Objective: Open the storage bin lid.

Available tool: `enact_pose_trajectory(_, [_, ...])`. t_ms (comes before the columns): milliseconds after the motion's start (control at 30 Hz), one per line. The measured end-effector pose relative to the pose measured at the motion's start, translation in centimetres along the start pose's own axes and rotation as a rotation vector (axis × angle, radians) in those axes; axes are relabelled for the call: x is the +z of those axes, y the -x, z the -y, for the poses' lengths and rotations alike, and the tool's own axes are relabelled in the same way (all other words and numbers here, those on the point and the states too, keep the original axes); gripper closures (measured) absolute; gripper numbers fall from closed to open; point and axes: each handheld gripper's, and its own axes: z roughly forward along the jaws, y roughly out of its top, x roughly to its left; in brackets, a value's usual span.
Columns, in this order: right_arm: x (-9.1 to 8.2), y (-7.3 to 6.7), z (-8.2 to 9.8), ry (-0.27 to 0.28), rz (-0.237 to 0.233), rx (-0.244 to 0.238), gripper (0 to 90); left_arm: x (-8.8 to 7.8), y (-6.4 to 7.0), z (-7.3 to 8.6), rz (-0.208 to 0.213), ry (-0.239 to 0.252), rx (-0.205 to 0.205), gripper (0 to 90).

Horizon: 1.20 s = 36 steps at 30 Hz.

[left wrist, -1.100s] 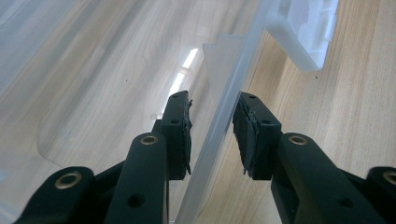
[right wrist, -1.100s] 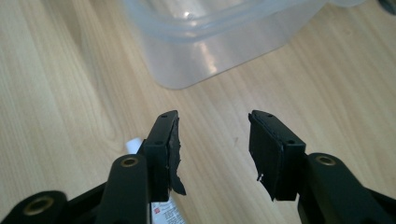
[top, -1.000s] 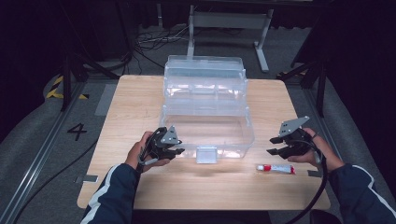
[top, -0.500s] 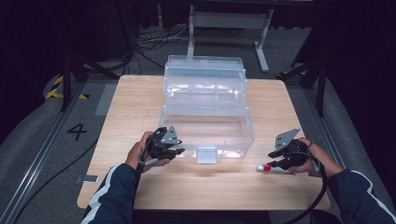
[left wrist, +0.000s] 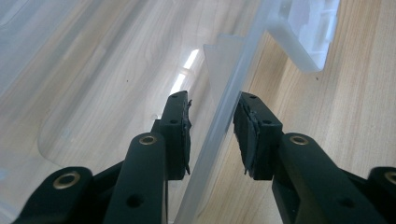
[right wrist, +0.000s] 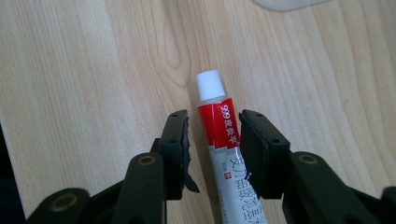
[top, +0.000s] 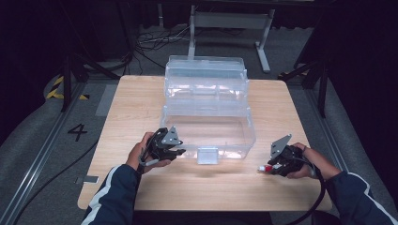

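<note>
Since the earlier frames, the right tool [top: 271,167] has come down from above the table [top: 141,108] at the lower right of the high view and now sits low over the tube [right wrist: 219,128], its jaws having just been closing around it. In the right gripper view the red-and-white tube lies flat on the wood in the middle of the frame, white cap pointing to the top, its body running down between the two black jaws. A gap shows on the left side of the tube; on the right the pad sits just beside it, and I cannot tell whether it touches.

At the lower left, the left tool [top: 176,152] has kept its place at the front left corner of the clear plastic box [top: 206,108]. Its jaws straddle the box's thin front wall [left wrist: 224,126], partly spread, pads not pressing it.
</note>
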Motion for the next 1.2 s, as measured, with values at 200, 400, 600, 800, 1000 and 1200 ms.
enact_pose_trajectory(200, [0.5,0.2,-0.2,-0.053,0.004,0.007,62.3,0.0,0.0,0.0,0.0,0.0,0.0,66.4])
enact_pose_trajectory(400, [1.1,0.3,-0.2,-0.097,0.008,-0.002,62.4,0.0,0.0,0.0,0.0,-0.001,0.002,66.4])
enact_pose_trajectory(600, [1.6,0.3,-0.2,-0.115,0.008,-0.012,66.2,0.0,0.0,0.0,-0.001,0.001,0.003,66.3])
enact_pose_trajectory(800, [1.8,0.4,-0.5,-0.133,-0.006,-0.014,70.1,0.0,0.0,0.0,-0.002,0.0,0.002,66.1])
enact_pose_trajectory(1000, [1.9,0.4,-0.7,-0.145,-0.009,-0.018,70.5,0.1,0.2,-0.1,-0.018,-0.007,0.003,64.6])
enact_pose_trajectory(1200, [1.9,0.4,-0.7,-0.135,-0.012,-0.019,70.6,0.1,0.3,-0.2,-0.027,-0.017,0.012,62.9])
